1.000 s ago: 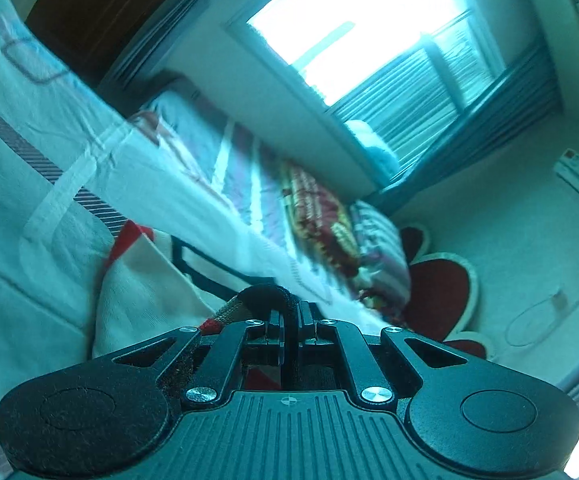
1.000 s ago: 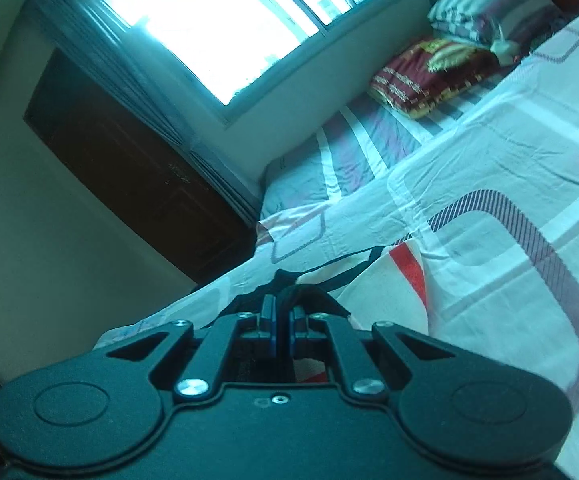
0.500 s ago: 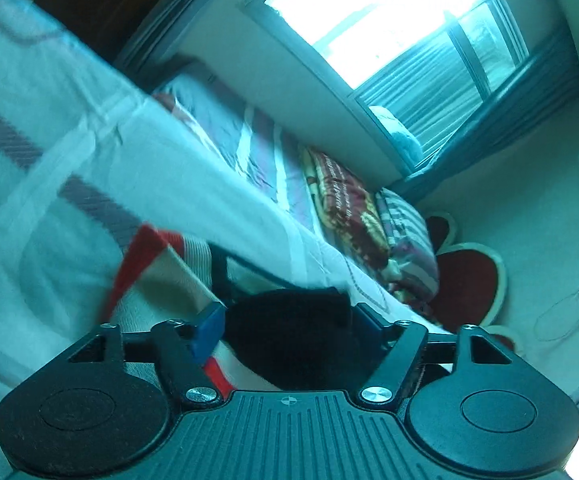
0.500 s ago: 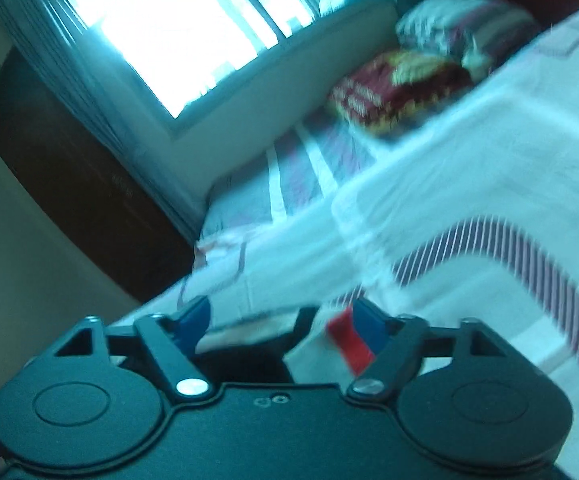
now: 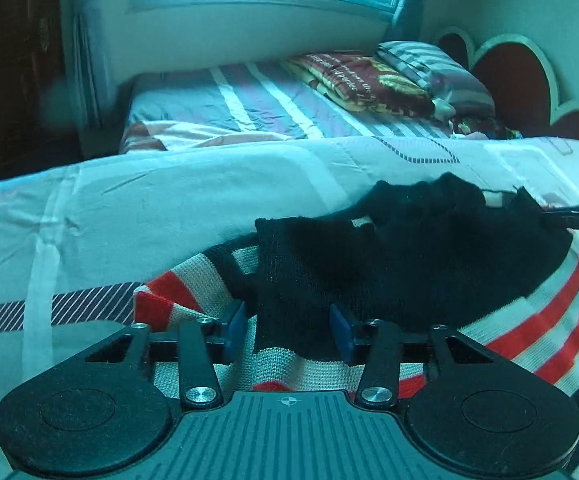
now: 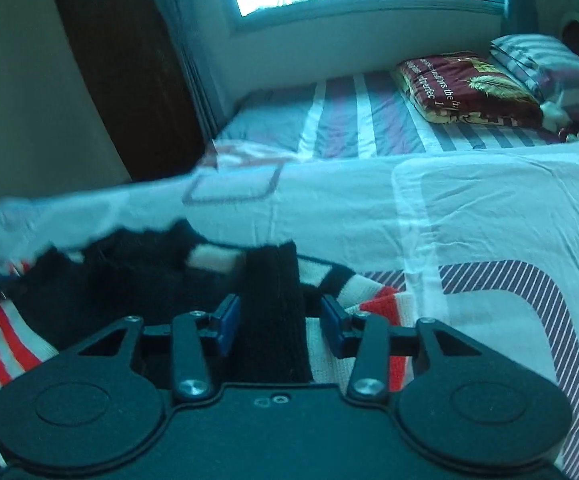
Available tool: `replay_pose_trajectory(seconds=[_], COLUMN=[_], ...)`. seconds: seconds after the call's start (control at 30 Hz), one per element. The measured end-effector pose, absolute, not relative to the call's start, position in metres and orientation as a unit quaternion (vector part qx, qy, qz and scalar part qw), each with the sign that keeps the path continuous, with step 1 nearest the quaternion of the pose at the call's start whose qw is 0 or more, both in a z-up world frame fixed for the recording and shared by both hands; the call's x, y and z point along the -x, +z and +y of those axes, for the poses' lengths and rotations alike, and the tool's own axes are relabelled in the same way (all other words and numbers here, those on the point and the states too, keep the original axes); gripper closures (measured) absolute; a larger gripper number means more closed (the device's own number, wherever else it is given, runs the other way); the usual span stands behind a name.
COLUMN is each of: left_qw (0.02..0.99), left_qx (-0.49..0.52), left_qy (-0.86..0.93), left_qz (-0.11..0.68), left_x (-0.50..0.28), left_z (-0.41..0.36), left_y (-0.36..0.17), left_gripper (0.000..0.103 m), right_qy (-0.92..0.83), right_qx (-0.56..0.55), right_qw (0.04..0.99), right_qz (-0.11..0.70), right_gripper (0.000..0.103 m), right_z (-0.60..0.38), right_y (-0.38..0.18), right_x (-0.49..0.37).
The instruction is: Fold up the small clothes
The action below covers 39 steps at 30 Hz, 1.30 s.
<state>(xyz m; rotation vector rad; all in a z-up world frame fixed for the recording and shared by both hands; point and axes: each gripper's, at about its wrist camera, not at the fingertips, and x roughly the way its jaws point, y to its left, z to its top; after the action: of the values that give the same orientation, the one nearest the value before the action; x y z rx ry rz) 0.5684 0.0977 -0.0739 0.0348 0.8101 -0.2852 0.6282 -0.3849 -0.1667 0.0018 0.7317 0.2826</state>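
A knitted sweater (image 5: 409,264), black with cream and red stripes, lies crumpled on the pale patterned bed sheet (image 5: 169,208). My left gripper (image 5: 287,332) points down at it. Its jaws are closing around a fold of the black knit, with a small gap still at the left pad (image 5: 235,332). In the right wrist view the same sweater (image 6: 129,280) fills the lower left. My right gripper (image 6: 275,324) is also closing, with a black ribbed band standing between its blue pads (image 6: 333,330) and apart from both. Each gripper's tip shows at the edge of the other's view.
Beyond the sheet's far edge stands a second bed (image 5: 249,104) with a striped cover, a folded dark red blanket (image 5: 361,80) and a striped pillow (image 5: 437,68). A heart-shaped headboard (image 5: 513,76) is at the right, a dark wardrobe (image 6: 129,60) at the left, and a bright window behind.
Both grippers were shut on the sweater, then opened wide and let it go. They have since rolled level, dropped toward the bed and narrowed around black folds of the knit.
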Motion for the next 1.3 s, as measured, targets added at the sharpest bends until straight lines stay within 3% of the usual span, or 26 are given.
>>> replay_pose_trajectory(seconds=[0.03, 0.07, 0.1, 0.17, 0.33, 0.43, 0.5, 0.63, 0.7, 0.73, 0.77, 0.8, 0.87, 1.07, 1.3], left_qw=[0.912, 0.917, 0.921, 0.933, 0.964, 0.955, 0.942, 0.942, 0.941, 0.941, 0.943, 0.95, 0.965, 0.943, 0.935], left_qx=[-0.015, -0.004, 0.009, 0.024, 0.06, 0.073, 0.056, 0.038, 0.026, 0.027, 0.032, 0.035, 0.018, -0.081, -0.068], left_qy=[-0.136, -0.138, -0.138, -0.133, -0.089, -0.063, -0.055, -0.053, -0.052, -0.054, -0.048, -0.035, -0.034, -0.131, -0.146], left_qz=[0.386, 0.374, 0.363, 0.335, 0.243, 0.282, 0.325, 0.329, 0.332, 0.333, 0.326, 0.31, 0.261, 0.295, 0.315], left_x=[-0.566, -0.562, -0.556, -0.548, -0.521, -0.535, -0.548, -0.548, -0.548, -0.548, -0.543, -0.537, -0.523, -0.532, -0.528], left_z=[0.099, 0.103, 0.106, 0.113, 0.131, 0.141, 0.137, 0.132, 0.131, 0.131, 0.134, 0.135, 0.121, 0.021, 0.02], left_y=[-0.072, -0.07, -0.067, -0.064, -0.055, -0.068, -0.086, -0.088, -0.086, -0.081, -0.074, -0.064, -0.043, -0.045, -0.075], left_gripper=[0.074, 0.088, 0.09, 0.097, 0.097, 0.097, 0.097, 0.097, 0.094, 0.093, 0.084, 0.076, 0.04, 0.037, 0.037], right_qy=[0.141, 0.144, 0.147, 0.139, 0.129, 0.097, 0.078, 0.069, 0.07, 0.062, 0.053, 0.057, 0.105, 0.213, 0.168], right_qx=[0.009, 0.016, 0.018, 0.026, 0.019, 0.013, 0.013, 0.033, 0.033, 0.034, 0.036, 0.035, 0.028, 0.122, 0.194], right_qw=[0.925, 0.927, 0.929, 0.938, 0.965, 0.967, 0.954, 0.948, 0.947, 0.95, 0.958, 0.967, 0.966, 0.934, 0.924], right_qz=[0.352, 0.347, 0.34, 0.316, 0.226, 0.235, 0.288, 0.31, 0.311, 0.304, 0.28, 0.247, 0.235, 0.258, 0.283], right_gripper=[0.069, 0.086, 0.097, 0.097, 0.098, 0.098, 0.098, 0.097, 0.092, 0.082, 0.071, 0.069, 0.064, 0.061, 0.06], right_z=[-0.381, -0.379, -0.379, -0.377, -0.381, -0.384, -0.383, -0.377, -0.377, -0.376, -0.375, -0.373, -0.362, -0.267, -0.289], right_y=[-0.167, -0.166, -0.165, -0.16, -0.137, -0.143, -0.164, -0.18, -0.178, -0.173, -0.165, -0.155, -0.142, -0.157, -0.177], right_x=[-0.626, -0.623, -0.621, -0.615, -0.6, -0.613, -0.629, -0.632, -0.631, -0.627, -0.619, -0.608, -0.598, -0.6, -0.593])
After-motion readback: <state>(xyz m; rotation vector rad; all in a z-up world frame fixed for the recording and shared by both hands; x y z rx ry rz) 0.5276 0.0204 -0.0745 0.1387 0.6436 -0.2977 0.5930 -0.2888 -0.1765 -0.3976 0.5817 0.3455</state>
